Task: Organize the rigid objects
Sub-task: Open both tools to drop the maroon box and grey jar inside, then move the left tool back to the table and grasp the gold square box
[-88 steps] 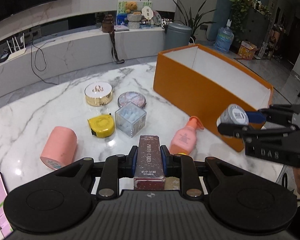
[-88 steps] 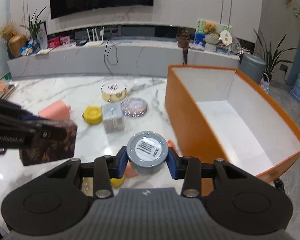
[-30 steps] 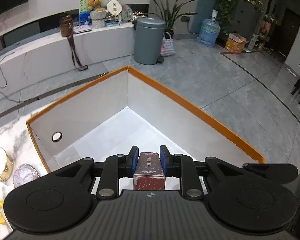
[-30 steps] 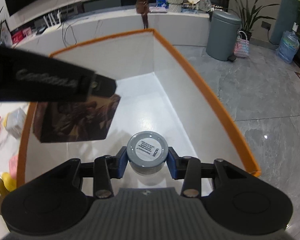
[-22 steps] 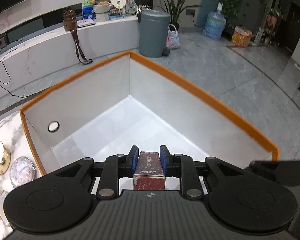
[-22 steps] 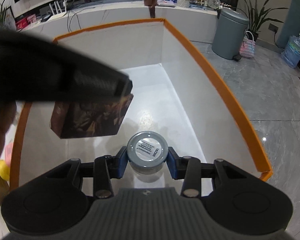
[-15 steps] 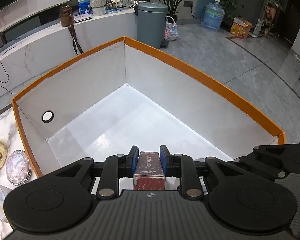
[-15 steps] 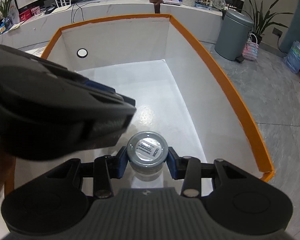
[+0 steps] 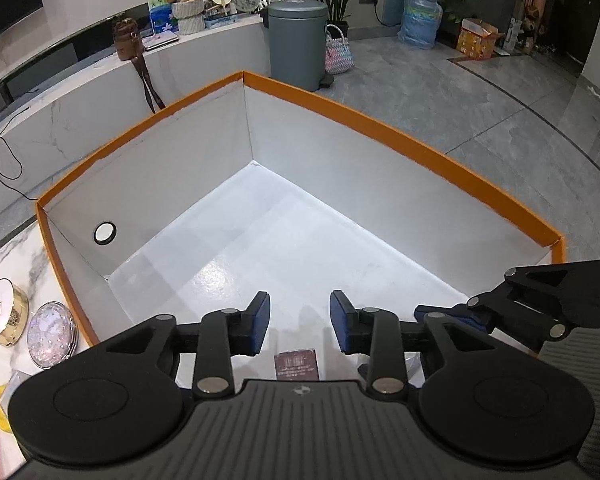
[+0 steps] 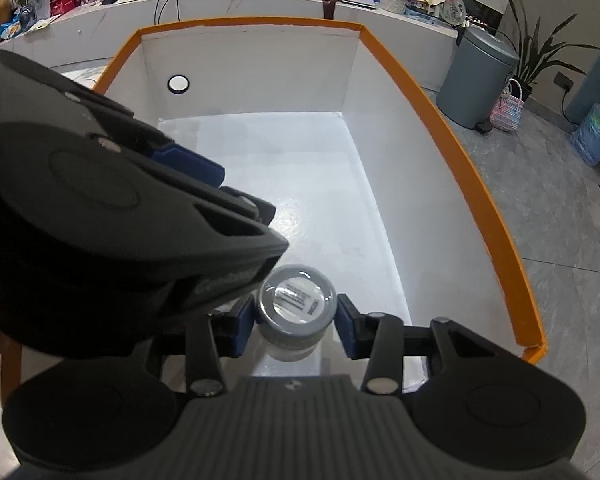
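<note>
Left wrist view: my left gripper point(image 9: 299, 322) has just opened, dark red card box point(image 9: 296, 365) loose inside the orange box point(image 9: 400, 136); my right gripper point(image 10: 296, 326) has just parted slightly around the grey-lidded jar point(image 10: 297, 304).

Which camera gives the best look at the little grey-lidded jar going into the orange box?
The right wrist view. The grey-lidded jar sits in the middle of the frame, its label up, between the pads of the right gripper, over the orange box floor. In the left wrist view the jar is hidden behind the gripper bodies.
</note>
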Available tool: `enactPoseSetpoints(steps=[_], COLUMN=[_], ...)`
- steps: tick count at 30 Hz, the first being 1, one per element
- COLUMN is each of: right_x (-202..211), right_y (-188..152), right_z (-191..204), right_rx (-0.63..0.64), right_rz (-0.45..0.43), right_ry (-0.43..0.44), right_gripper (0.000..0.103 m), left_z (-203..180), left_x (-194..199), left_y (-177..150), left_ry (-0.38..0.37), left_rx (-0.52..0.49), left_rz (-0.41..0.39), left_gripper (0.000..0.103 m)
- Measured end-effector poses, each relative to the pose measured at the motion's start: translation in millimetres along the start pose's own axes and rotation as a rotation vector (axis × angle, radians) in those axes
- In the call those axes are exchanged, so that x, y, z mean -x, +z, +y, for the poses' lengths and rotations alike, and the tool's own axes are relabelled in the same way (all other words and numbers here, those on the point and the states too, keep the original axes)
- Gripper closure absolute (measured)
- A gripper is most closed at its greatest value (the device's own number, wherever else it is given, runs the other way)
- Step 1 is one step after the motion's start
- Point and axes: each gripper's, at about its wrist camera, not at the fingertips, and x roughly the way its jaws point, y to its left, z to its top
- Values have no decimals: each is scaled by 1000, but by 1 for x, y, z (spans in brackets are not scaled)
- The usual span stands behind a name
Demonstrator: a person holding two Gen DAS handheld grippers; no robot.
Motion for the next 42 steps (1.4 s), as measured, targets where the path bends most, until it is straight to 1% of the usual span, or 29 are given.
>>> enactPoseSetpoints(steps=[5, 12, 23, 28, 35, 39, 42], right_x=[11, 34, 68, 83, 108, 119, 125], right_y=[1, 3, 4, 5, 7, 2, -6], right_z=[-2, -4, 17, 35, 67, 91, 106], right_rx=[-15, -64, -90, -83, -67, -22, 16], right_rz=[-18, -82, -161, -192, -256, -284, -295], right_ry=[3, -2, -8, -23, 5, 19, 19], right_gripper=[57, 57, 57, 57, 57, 57, 57], left_z=[6, 18, 41, 53, 80, 99, 111], left_x=[11, 37, 90, 109, 141, 155, 159], left_y=[1, 3, -1, -16, -44, -62, -77], left_ry=[4, 9, 17, 18, 27, 41, 44], left_rx=[16, 39, 69, 82, 106, 129, 138], left_rz=[-21, -65, -147, -171, -199, -216, -218], left_gripper=[64, 64, 64, 64, 62, 59, 58])
